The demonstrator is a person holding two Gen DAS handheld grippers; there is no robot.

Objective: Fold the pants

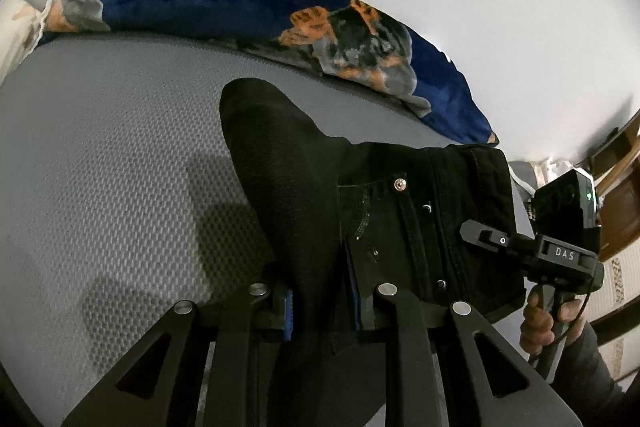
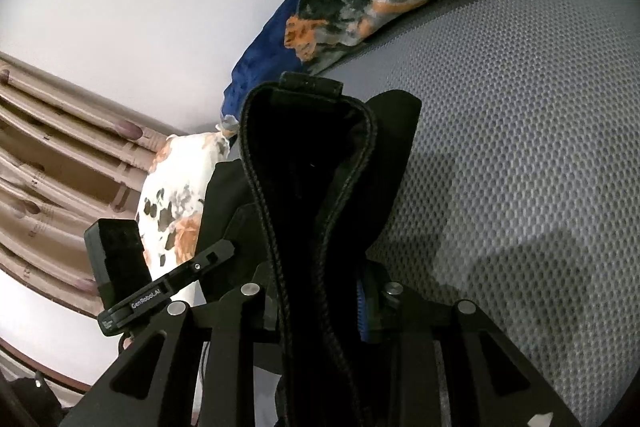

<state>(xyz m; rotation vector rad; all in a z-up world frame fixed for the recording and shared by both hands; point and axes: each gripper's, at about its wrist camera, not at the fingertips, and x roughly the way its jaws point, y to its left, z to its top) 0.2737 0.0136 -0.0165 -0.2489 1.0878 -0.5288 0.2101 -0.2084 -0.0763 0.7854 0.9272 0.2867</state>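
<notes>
Each black claw has blue pads, silver pivot screws, and white "DAS" and "GenRoboAI" lettering.

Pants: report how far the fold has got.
Done: both grippers have hold of the black pants; the left gripper is shut on fabric by the studded pocket, the right gripper on the stitched waistband. In hand: the pants are held up over the grey mattress. Left: no finished fold shows; laying flat and folding remain.

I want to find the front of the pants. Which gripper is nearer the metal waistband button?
Left. The left gripper grips the black pants just below the button. The right gripper clamps a thick seamed edge; no button shows there.
</notes>
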